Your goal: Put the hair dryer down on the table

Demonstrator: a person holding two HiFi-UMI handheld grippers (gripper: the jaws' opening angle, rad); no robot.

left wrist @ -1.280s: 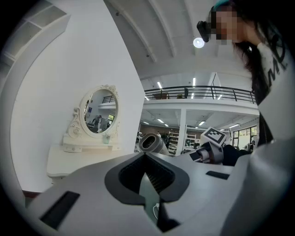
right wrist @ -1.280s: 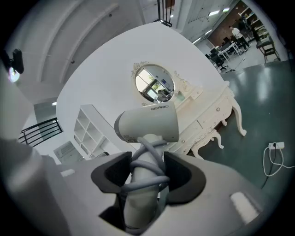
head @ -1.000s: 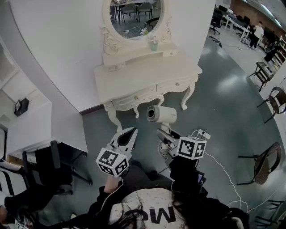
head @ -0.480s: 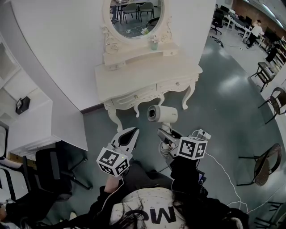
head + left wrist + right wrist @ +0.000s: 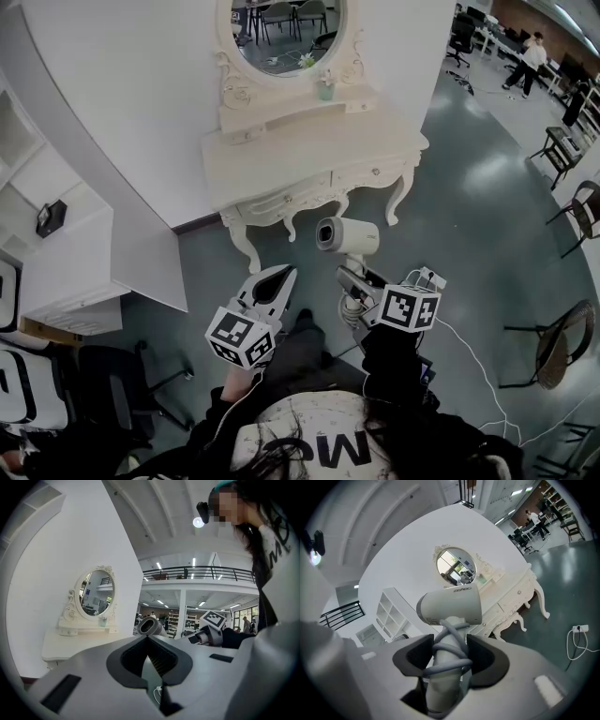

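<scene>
A white hair dryer [image 5: 347, 234] hangs in the air just in front of the white dressing table [image 5: 309, 150], its barrel lying level. My right gripper [image 5: 352, 278] is shut on its handle, which has the grey cord wound around it. In the right gripper view the handle [image 5: 449, 660] fills the gap between the pads and the barrel [image 5: 451, 605] stands above them. My left gripper [image 5: 284, 272] floats to the left of the dryer, shut with nothing in it. The left gripper view has the pads meeting at the left gripper's tip [image 5: 149, 639] and the dryer's nozzle [image 5: 149, 626] beyond.
An oval mirror [image 5: 286, 33] and a small vase [image 5: 324, 89] stand at the back of the dressing table. White shelving [image 5: 75, 253] runs along the left wall, a black chair [image 5: 103, 412] below it. Chairs [image 5: 562, 342] stand at the right, a power strip [image 5: 427, 277] lies on the floor.
The view has slid a little: the black chair at the left has dropped toward the lower corner and the dressing table sits slightly higher. Both grippers and the dryer keep their pose.
</scene>
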